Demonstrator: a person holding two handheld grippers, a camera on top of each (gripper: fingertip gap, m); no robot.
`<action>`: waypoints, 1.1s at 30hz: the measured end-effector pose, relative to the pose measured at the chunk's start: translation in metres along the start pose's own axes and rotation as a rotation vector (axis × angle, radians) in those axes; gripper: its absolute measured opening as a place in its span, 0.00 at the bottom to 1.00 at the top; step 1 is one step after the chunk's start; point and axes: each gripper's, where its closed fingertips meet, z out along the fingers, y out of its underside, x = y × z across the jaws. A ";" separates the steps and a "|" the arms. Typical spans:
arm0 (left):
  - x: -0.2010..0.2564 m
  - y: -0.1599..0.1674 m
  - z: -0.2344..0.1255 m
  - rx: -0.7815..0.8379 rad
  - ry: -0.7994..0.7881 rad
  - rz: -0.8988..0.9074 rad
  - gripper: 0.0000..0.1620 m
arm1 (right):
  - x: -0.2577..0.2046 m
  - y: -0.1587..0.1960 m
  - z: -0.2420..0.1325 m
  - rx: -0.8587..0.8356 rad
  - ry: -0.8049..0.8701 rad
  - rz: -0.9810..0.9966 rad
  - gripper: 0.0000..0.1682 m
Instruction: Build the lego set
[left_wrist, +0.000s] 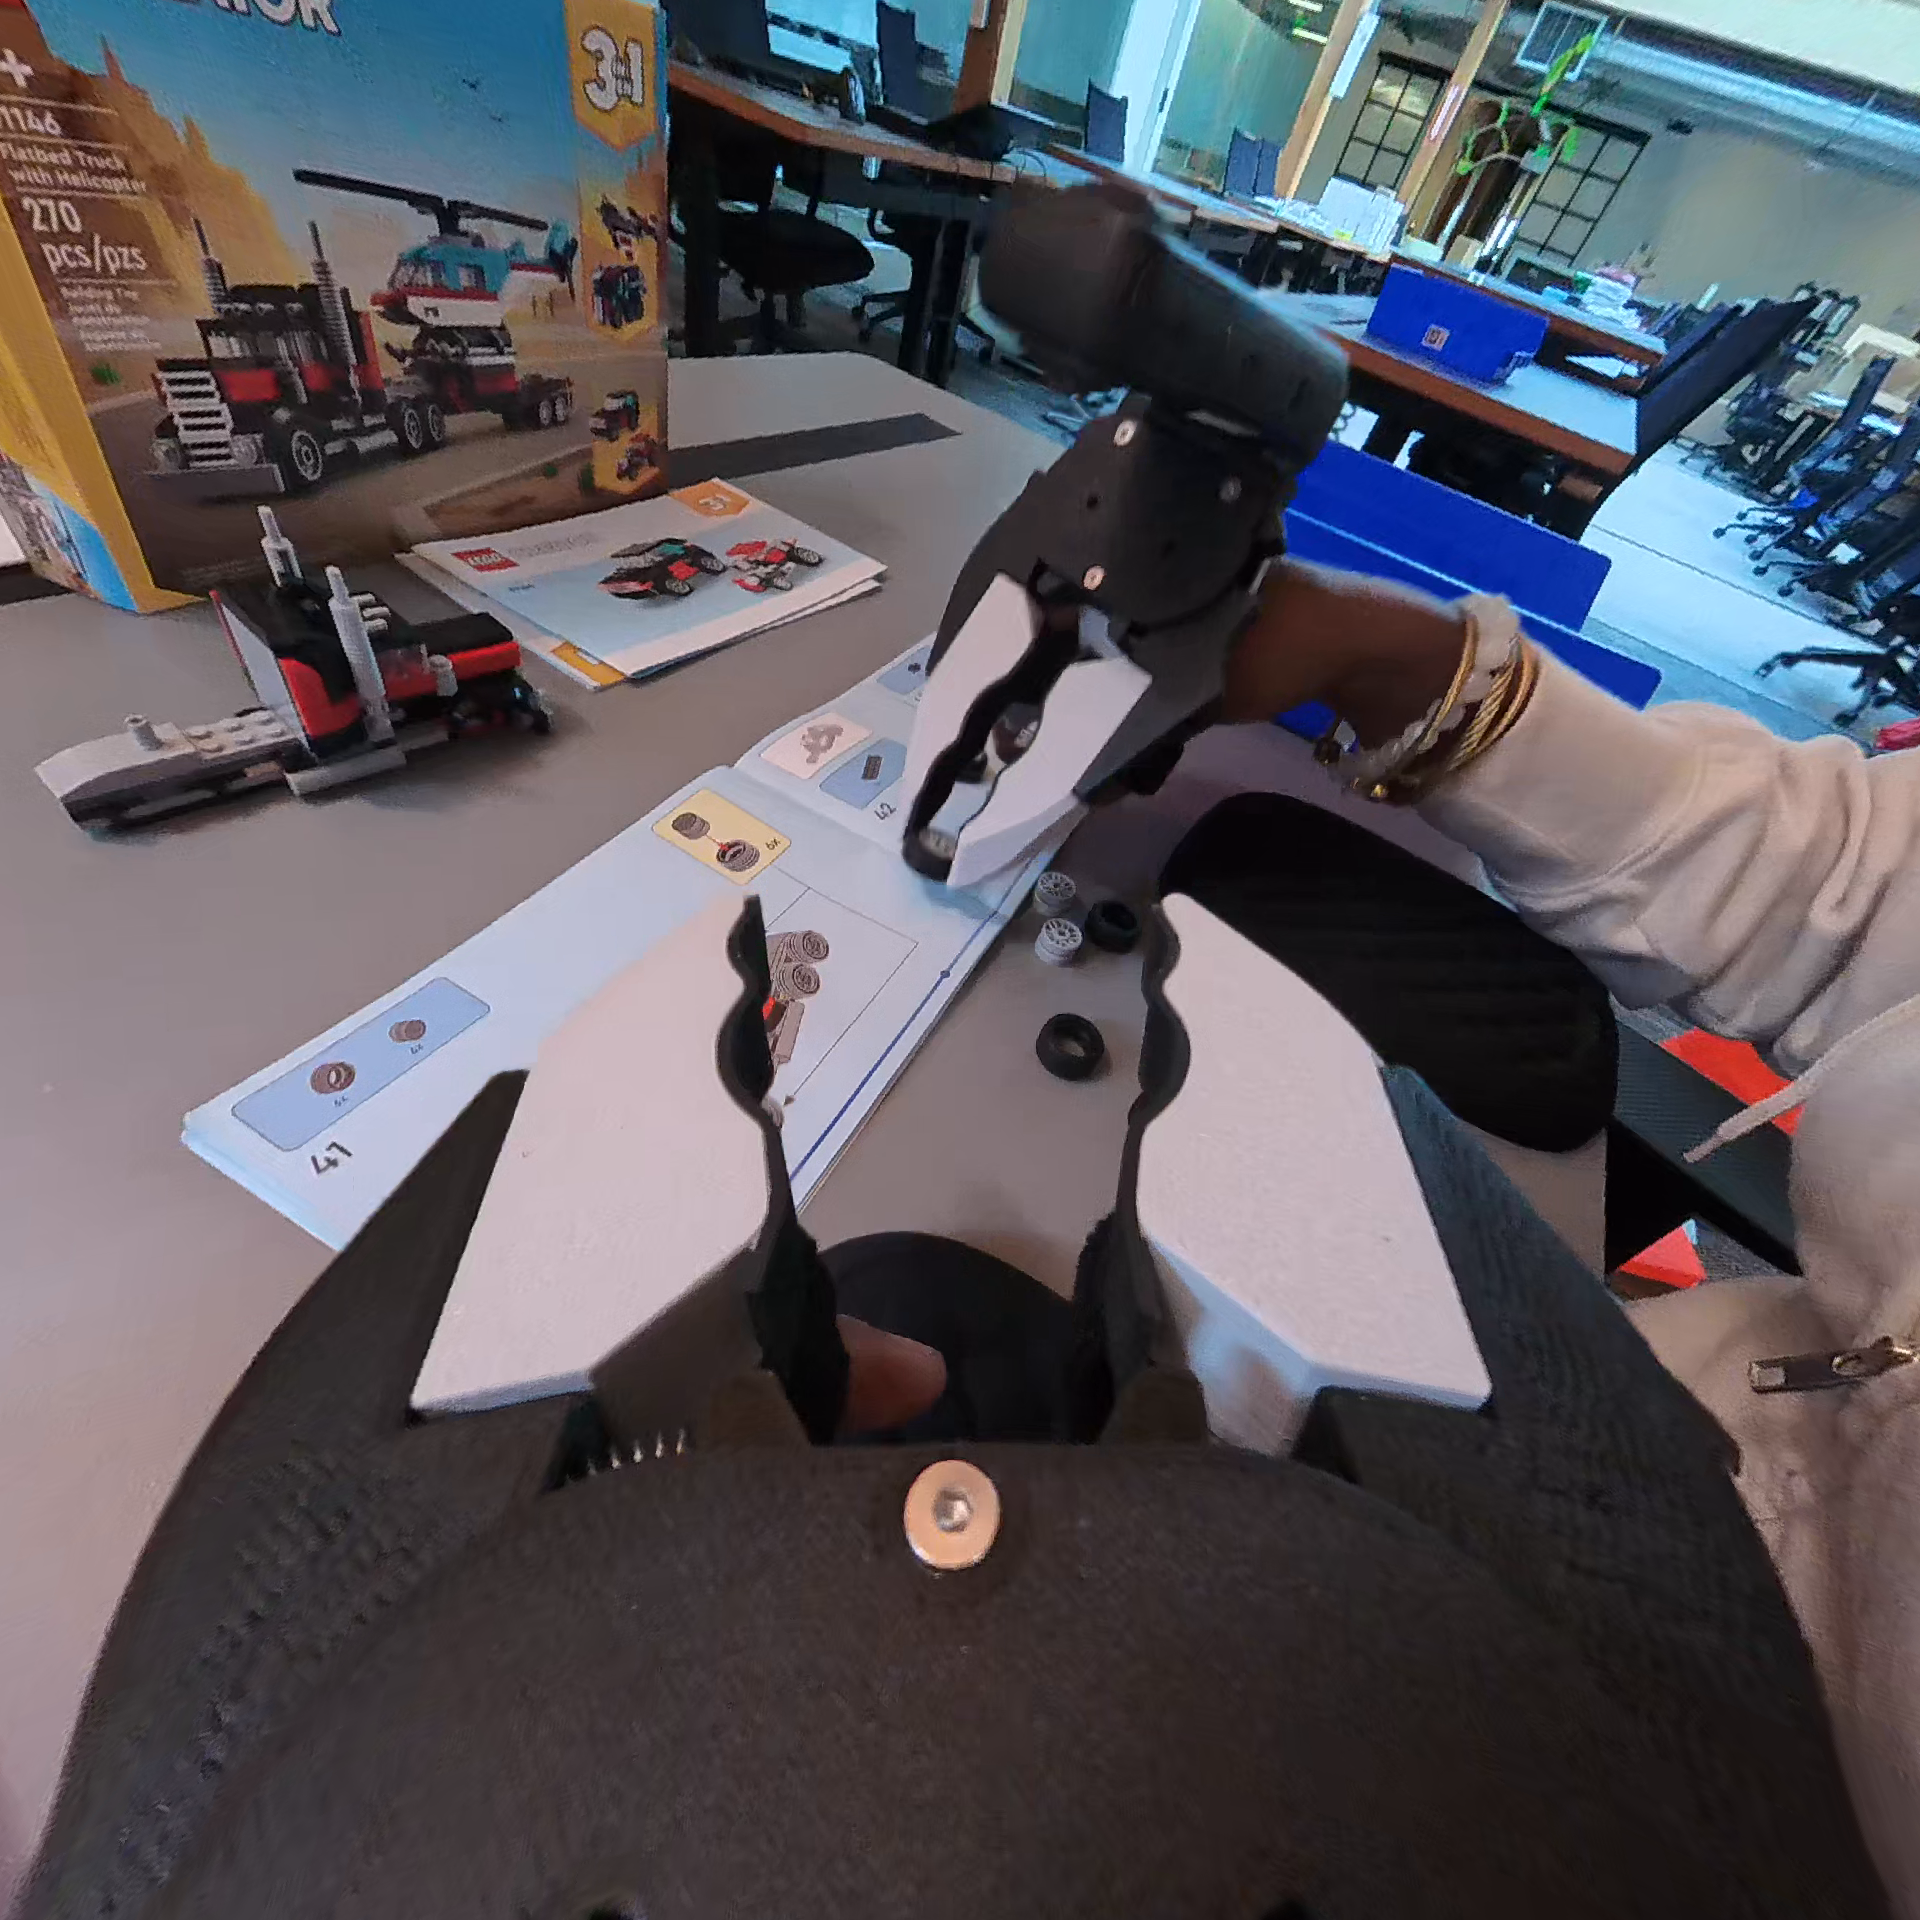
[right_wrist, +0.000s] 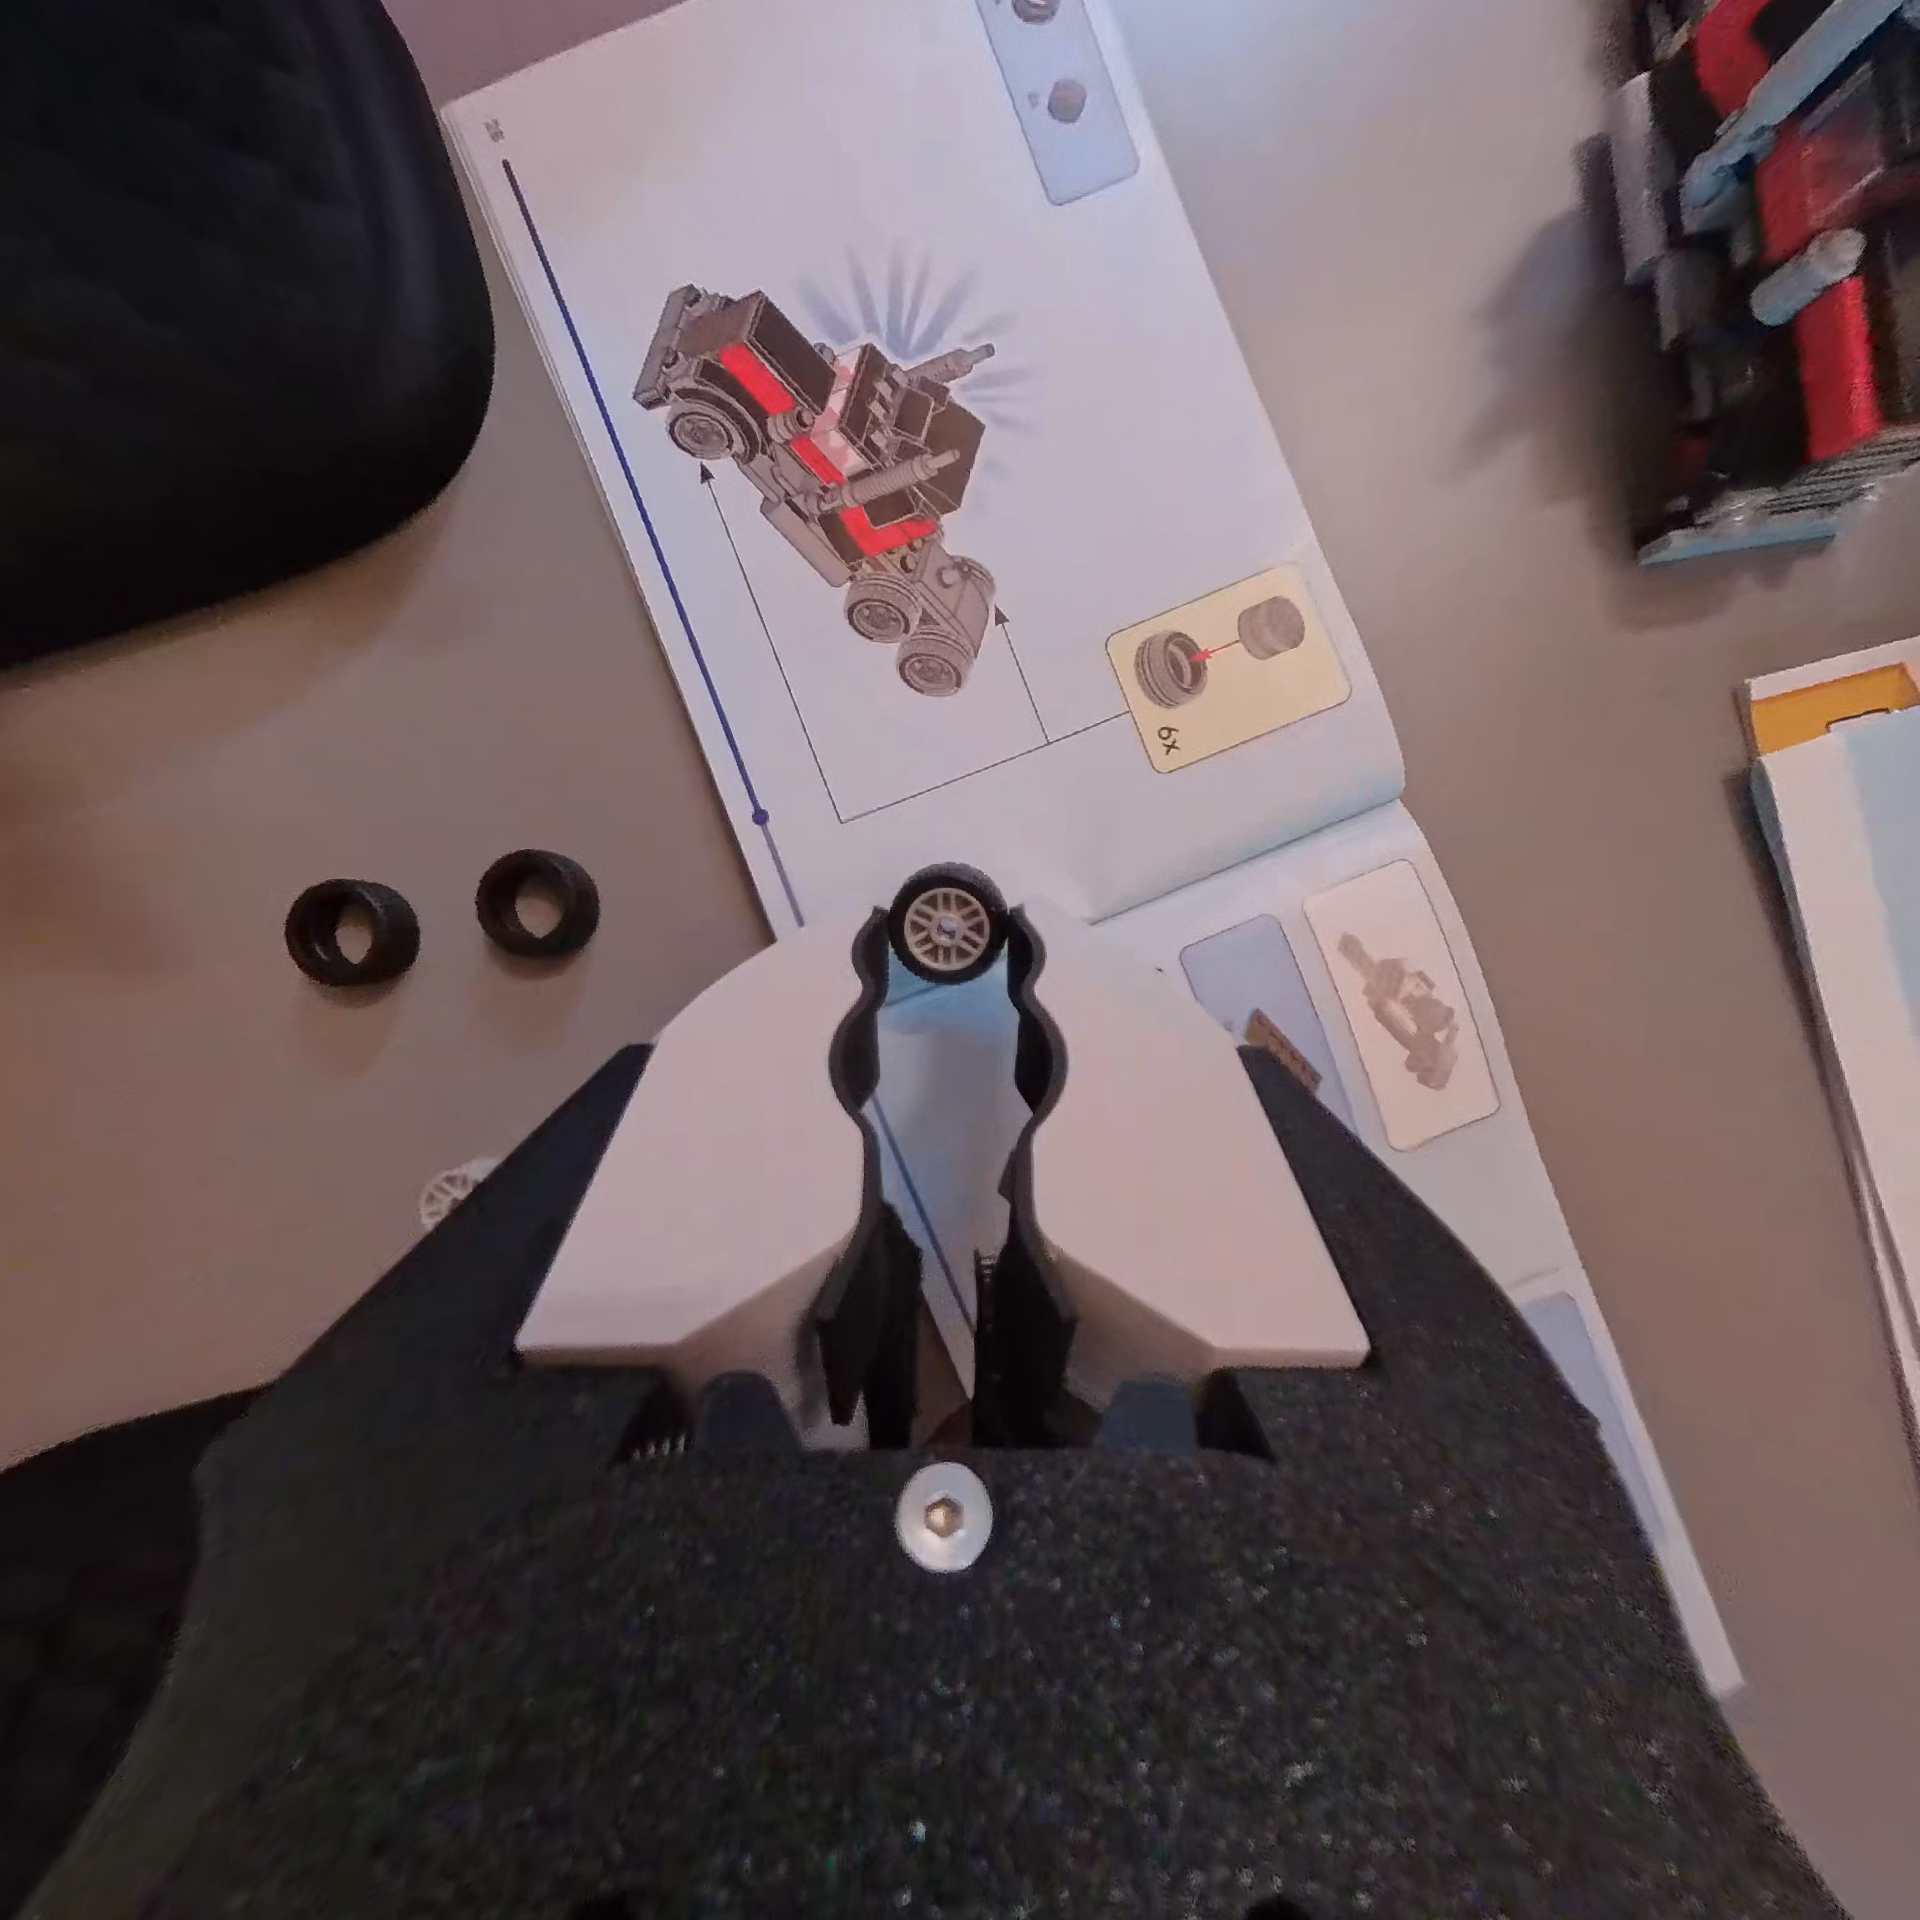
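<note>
My right gripper (right_wrist: 948, 940) is shut on a small wheel (right_wrist: 945, 925), a black tyre on a grey rim, held just above the open instruction booklet (right_wrist: 935, 260). In the left wrist view the right gripper (left_wrist: 935, 852) points down at the booklet (left_wrist: 582, 987). My left gripper (left_wrist: 956, 935) is open and empty, hovering over the booklet's near edge. Two loose black tyres (right_wrist: 351, 930) (right_wrist: 537, 902) lie on the grey table left of the right gripper. Grey rims (left_wrist: 1058, 914) and tyres (left_wrist: 1070, 1044) lie beside the booklet. The partly built red and black truck (left_wrist: 312, 686) stands at the far left.
The set's box (left_wrist: 312, 260) stands upright behind the truck. More booklets (left_wrist: 644, 582) lie in front of it. A black chair back (left_wrist: 1403, 966) sits at the table's right edge. A person's sleeve (left_wrist: 1662, 831) reaches in from the right. My hands' fingertips stand some 15 cm from each other.
</note>
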 end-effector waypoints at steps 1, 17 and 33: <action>0.000 0.001 -0.001 -0.005 -0.003 0.003 0.43 | 0.004 0.001 -0.008 0.001 0.017 -0.007 0.13; 0.000 -0.004 -0.002 0.026 -0.041 0.053 0.39 | 0.018 0.080 -0.049 -0.026 0.057 0.216 0.13; 0.025 0.049 0.025 -0.310 0.081 0.112 0.34 | -0.063 0.021 -0.029 0.112 -0.169 -0.198 0.12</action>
